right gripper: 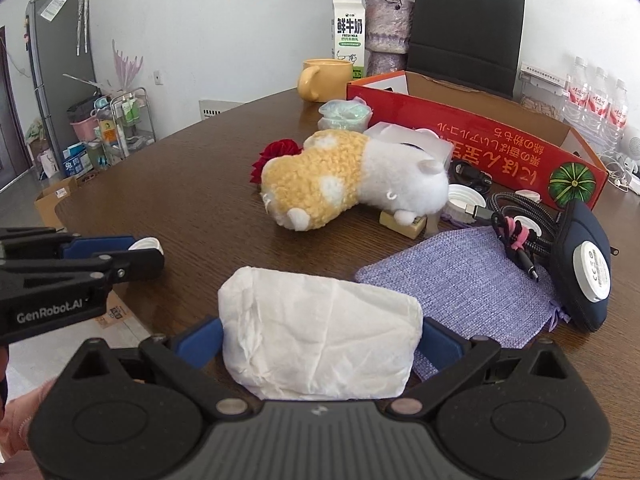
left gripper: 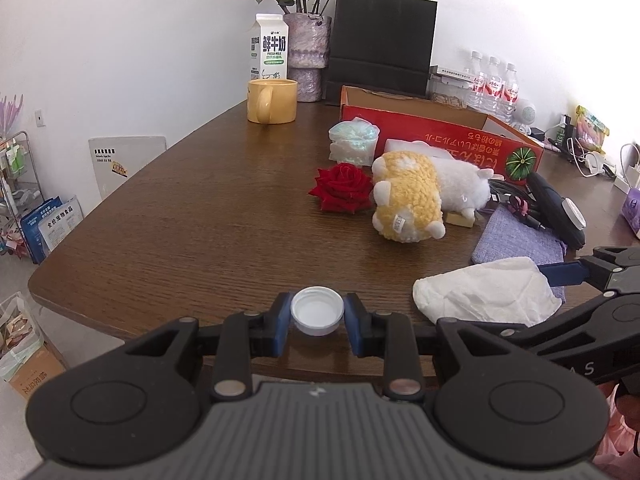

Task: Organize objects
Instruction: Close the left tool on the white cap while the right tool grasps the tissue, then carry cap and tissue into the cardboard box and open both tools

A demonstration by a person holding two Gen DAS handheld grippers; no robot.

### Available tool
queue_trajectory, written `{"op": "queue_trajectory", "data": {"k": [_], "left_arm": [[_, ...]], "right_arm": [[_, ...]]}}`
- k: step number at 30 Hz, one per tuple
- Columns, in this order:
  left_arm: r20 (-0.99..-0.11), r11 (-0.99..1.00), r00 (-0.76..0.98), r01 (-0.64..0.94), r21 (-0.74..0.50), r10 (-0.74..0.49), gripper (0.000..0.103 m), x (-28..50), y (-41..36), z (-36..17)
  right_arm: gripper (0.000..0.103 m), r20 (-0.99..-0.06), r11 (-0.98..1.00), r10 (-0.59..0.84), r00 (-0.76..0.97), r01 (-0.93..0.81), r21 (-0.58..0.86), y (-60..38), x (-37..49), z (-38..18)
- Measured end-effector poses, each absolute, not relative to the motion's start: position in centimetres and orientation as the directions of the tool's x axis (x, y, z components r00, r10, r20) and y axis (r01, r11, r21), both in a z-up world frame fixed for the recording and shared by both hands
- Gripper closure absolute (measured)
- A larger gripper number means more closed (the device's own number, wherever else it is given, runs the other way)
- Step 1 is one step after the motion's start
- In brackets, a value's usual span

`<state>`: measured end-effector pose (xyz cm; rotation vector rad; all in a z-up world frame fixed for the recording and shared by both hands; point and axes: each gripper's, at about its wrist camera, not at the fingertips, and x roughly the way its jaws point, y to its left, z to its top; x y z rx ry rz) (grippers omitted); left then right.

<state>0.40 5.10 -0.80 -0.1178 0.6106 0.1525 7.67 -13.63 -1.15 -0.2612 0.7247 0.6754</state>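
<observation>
Objects for sorting are lying across a dark wooden table (left gripper: 168,208), and you are already holding two of them. Your left gripper (left gripper: 317,316) is pinching a white bottle cap (left gripper: 318,314) between its blue pads (left gripper: 282,322), hollow side up, jaws narrow, near the table's front edge. Your right gripper (right gripper: 322,340) is clasping a crumpled white tissue (right gripper: 320,336), jaws spread wide because the wad is bulky; the tissue is hanging partly over a lilac woven pouch (right gripper: 460,276). Beyond the tissue, a yellow and white plush toy (right gripper: 352,176) is lying on its side, touching a red rose head (left gripper: 342,192). Behind them an open red cardboard box (right gripper: 480,136) is standing, probably the place where loose things are meant to be going. A coiled cable (right gripper: 516,220) and a dark blue case (right gripper: 584,264) are waiting just beside the box's near corner. A yellow mug (left gripper: 272,100) and milk carton (left gripper: 271,48) are standing at the far edge.
</observation>
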Motion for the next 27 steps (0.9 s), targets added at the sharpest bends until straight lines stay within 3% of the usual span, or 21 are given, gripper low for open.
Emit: {"op": "queue_trajectory", "data": {"k": [11,17,20,21,22,27], "left_arm": [[-0.579,0.982,0.81,-0.171,-0.082,0.093,0.074,0.4,5.2,-1.1],[-0.577,0.983,0.812,-0.163,-0.083,0.086,0.074,0.5,5.0,-1.1],[-0.573,0.984,0.816,-0.159,-0.082,0.084,0.074,0.7,4.8,-1.0],[-0.571,0.984,0.817,-0.158,-0.081,0.084,0.074,0.8,4.7,-0.9],[-0.57,0.984,0.818,-0.157,-0.08,0.084,0.074,0.8,4.7,-0.9],[-0.559,0.986,0.825,-0.148,-0.076,0.08,0.074,1.1,4.3,-0.5]], "right_arm": [[0.0,-0.652,0.757,0.493,0.576,-0.654,-0.006,-13.9,7.4,-1.6],[0.005,-0.629,0.755,0.506,0.59,-0.656,-0.008,-14.3,7.1,-1.7],[0.012,-0.618,0.755,0.515,0.594,-0.656,-0.002,-14.6,7.0,-1.7],[0.024,-0.608,0.756,0.516,0.604,-0.654,-0.007,-14.7,6.9,-1.6],[0.03,-0.602,0.759,0.517,0.608,-0.651,-0.005,-14.9,6.9,-1.5],[0.031,-0.588,0.762,0.534,0.607,-0.648,0.023,-15.6,7.2,-1.4]]}}
